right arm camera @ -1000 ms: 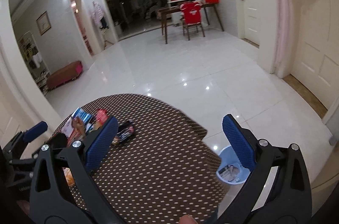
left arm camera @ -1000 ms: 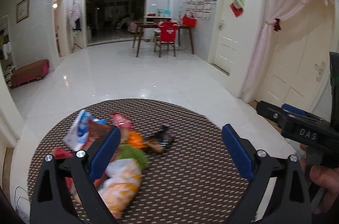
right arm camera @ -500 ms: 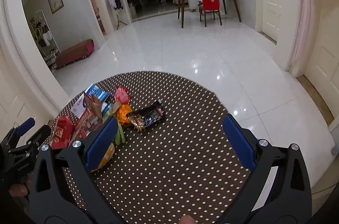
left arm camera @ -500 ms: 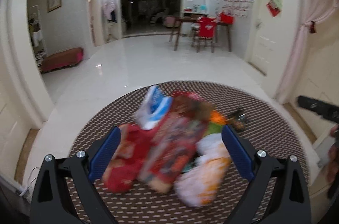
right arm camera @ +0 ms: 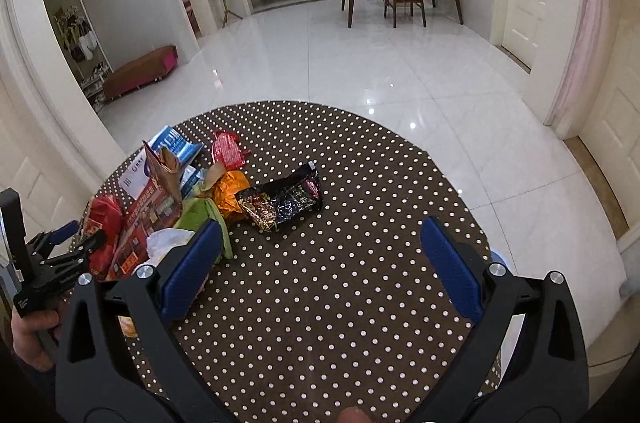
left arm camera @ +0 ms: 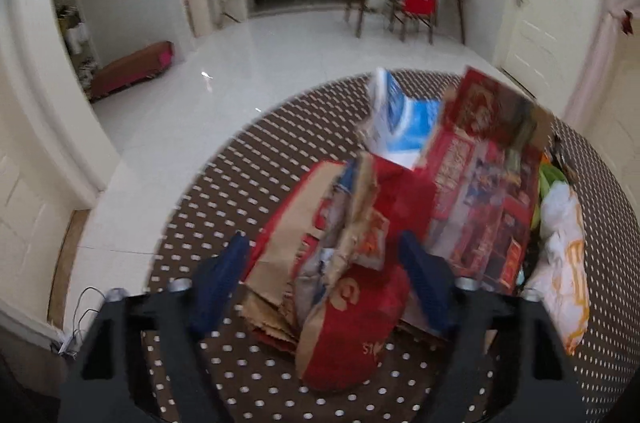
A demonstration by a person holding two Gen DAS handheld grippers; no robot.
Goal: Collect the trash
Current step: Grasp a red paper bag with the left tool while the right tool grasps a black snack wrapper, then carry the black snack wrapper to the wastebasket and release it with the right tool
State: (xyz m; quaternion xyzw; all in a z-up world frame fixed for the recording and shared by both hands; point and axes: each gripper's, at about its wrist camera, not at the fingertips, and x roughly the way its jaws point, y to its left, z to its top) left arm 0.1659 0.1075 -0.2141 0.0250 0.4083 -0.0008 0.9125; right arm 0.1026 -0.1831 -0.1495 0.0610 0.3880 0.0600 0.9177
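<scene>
Tabletop [right arm camera: 360,263]: dark brown, white polka dots. My right tongs [right arm camera: 320,255]: blue pads on black arms. Trash pile: red-and-tan paper bag [left arm camera: 344,263], red printed carton [left arm camera: 484,199], blue-and-white packet [left arm camera: 400,119], orange wrapper [right arm camera: 230,189], green wrapper [right arm camera: 202,211], dark multicoloured foil wrapper [right arm camera: 284,197], white-and-orange bag [left arm camera: 564,259].

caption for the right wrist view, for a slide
Open right gripper above a brown polka-dot round table, with a heap of crumpled snack wrappers at its left.
</scene>
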